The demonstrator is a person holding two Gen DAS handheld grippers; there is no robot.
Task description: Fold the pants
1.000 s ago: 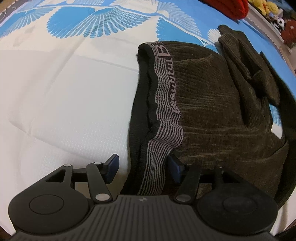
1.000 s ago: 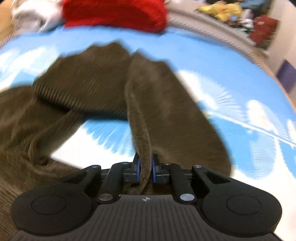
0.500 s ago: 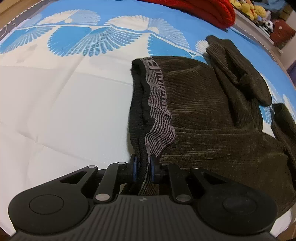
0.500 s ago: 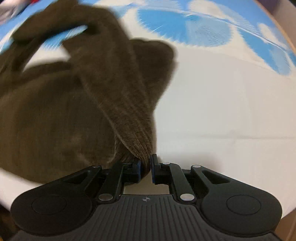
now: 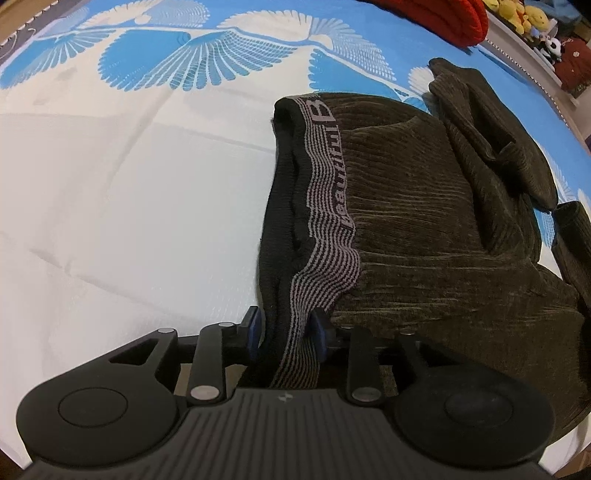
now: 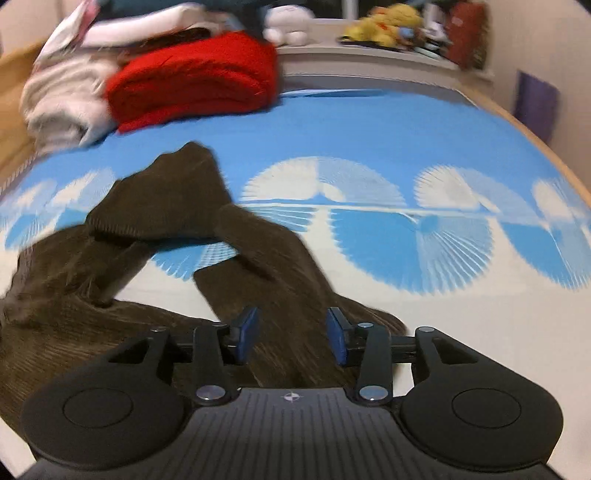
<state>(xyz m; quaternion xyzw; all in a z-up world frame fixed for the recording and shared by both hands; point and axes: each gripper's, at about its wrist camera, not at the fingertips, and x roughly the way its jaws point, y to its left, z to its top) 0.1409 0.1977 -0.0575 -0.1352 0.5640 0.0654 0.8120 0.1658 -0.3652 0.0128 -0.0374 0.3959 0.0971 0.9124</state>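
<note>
Dark brown corduroy pants (image 5: 424,221) lie on a blue and white bed sheet (image 5: 129,184). Their striped grey waistband (image 5: 325,206) runs down between the fingers of my left gripper (image 5: 286,332). That gripper's jaws are opening, and the pads stand beside the band without squeezing it. In the right wrist view the pant legs (image 6: 155,206) lie crossed and crumpled. One leg's end (image 6: 291,295) lies flat on the sheet under my right gripper (image 6: 291,336). Its jaws are opening wide, well apart from the cloth.
A folded red blanket (image 6: 192,81) and pale laundry (image 6: 62,96) sit at the far end of the bed. Plush toys (image 6: 384,18) line a shelf behind. The bed's wooden edge (image 6: 554,155) curves along the right. White sheet spreads left of the waistband.
My left gripper closed on the waistband, then loosened. My right gripper carried the pant leg across, let it go, and its jaws spread apart.
</note>
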